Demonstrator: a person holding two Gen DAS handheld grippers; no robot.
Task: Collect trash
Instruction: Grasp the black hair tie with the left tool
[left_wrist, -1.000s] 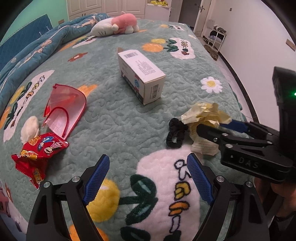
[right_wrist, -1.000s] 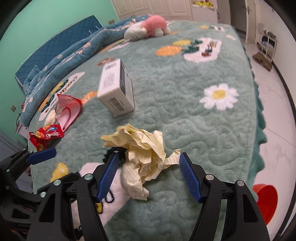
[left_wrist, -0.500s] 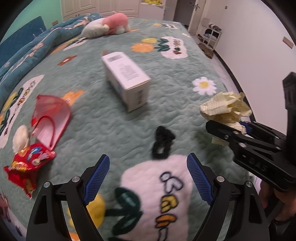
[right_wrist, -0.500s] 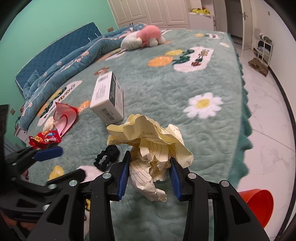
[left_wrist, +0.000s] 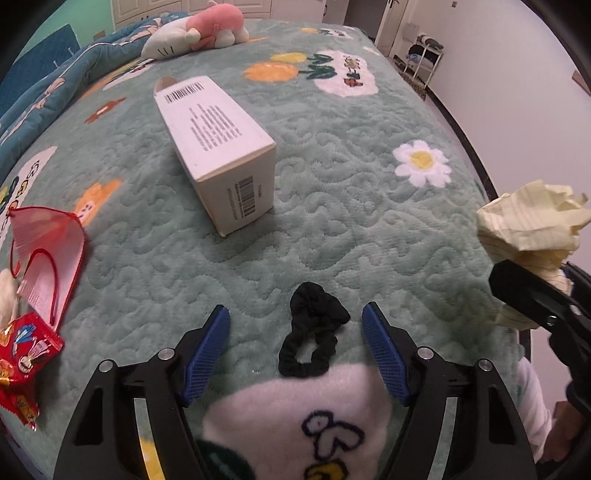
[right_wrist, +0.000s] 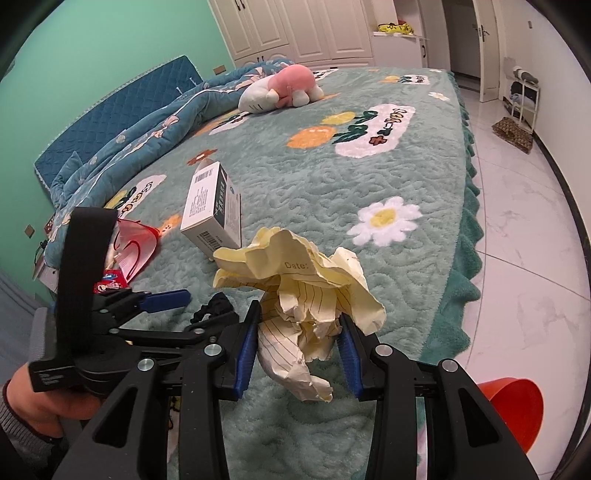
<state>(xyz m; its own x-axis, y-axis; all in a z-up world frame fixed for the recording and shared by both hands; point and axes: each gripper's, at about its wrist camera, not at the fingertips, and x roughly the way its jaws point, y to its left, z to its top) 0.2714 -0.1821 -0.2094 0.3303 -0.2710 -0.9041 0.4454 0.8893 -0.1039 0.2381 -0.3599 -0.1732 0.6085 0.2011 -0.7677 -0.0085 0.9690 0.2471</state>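
The crumpled yellow paper (right_wrist: 303, 291) has risen off the bed (right_wrist: 369, 177), clamped in the right tool (right_wrist: 300, 345). The left tool (left_wrist: 295, 350), jaws apart, straddles a black hair tie (left_wrist: 312, 339). Carry the wad steadily toward the orange bin (right_wrist: 513, 410) on the floor before letting go.

Left wrist cam sits low over the bed's (left_wrist: 332, 206) near edge, looking fwd along its own fingers (left_wrist: 207, 350) toward the plush (left_wrist: 199, 26) at the far end; box (left_wrist: 218, 147) mid-frame, scrunchie (left_wrist: 310, 332) close between the fingers. Right wrist cam rides higher, at the bed's (right_wrist: 314, 192) right-hand corner, facing diagonally across it toward headboard (right_wrist: 122, 110) & wardrobe (right_wrist: 295, 29), w/ floor (right_wrist: 524, 229) at right. Shared: box (right_wrist: 212, 210), plush (right_wrist: 284, 86), paper (right_wrist: 306, 291) (left_wrist: 532, 225), and each cam catches the other gripper: left gripper (right_wrist: 207, 308) in the right view, right gripper (left_wrist: 546, 295) at the left view's right edge.
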